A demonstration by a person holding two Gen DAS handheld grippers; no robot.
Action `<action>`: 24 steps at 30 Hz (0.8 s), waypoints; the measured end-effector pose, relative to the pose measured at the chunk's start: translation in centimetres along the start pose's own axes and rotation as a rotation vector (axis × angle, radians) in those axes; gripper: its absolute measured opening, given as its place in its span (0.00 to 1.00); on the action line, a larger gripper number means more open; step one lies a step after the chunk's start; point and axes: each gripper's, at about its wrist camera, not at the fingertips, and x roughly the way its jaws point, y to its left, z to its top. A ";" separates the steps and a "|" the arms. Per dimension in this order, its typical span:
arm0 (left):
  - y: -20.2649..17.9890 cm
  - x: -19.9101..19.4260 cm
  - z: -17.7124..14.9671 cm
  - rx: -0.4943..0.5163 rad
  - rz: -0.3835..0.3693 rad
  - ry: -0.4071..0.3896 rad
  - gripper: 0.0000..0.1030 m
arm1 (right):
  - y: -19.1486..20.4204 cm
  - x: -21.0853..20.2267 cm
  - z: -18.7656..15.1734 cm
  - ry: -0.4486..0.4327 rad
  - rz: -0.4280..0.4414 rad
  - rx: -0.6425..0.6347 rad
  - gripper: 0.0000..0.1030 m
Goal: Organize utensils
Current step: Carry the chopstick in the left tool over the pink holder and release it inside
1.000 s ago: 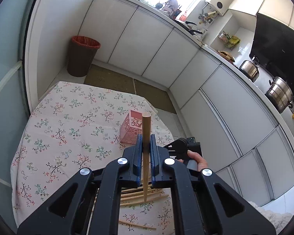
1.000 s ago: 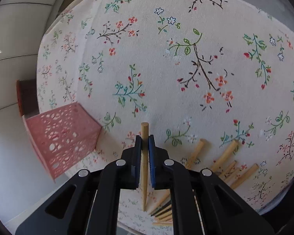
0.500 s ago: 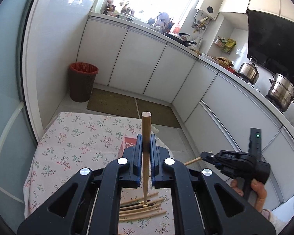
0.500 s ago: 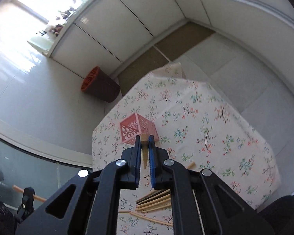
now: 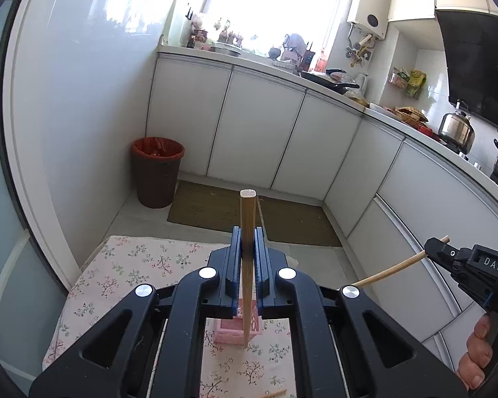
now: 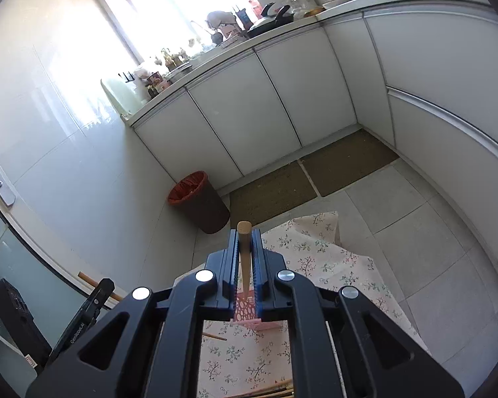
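The pink holder (image 5: 235, 330) is mostly hidden behind the left gripper (image 5: 248, 248) and its chopstick (image 5: 248, 232); loose chopsticks (image 6: 275, 393) are cut off by the bottom edge; countertop clutter (image 5: 249, 46) is too small to identify.

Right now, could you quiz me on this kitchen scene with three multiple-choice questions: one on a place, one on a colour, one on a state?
1. Where does the bin stand?
A. on the table
B. on the floor by the cabinets
C. on the counter

2. What colour is the holder on the table?
A. pink
B. green
C. black

3. What is the left gripper doing?
A. open, empty
B. shut on a spoon
C. shut on a chopstick

Answers:
1 B, the bin sits on the floor.
2 A, the holder is pink.
3 C, the left gripper clamps a chopstick.
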 end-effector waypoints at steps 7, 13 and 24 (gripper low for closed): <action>0.9 5.7 -0.9 -0.015 0.035 0.013 0.06 | -0.1 8.7 -1.2 0.069 -0.004 -0.048 0.07; 1.6 9.4 -2.6 -0.025 0.015 0.051 0.07 | 0.0 12.8 -3.5 0.103 -0.006 -0.089 0.08; 1.9 7.4 -2.8 -0.040 0.037 0.027 0.41 | -0.8 11.9 -4.8 0.053 -0.080 -0.121 0.28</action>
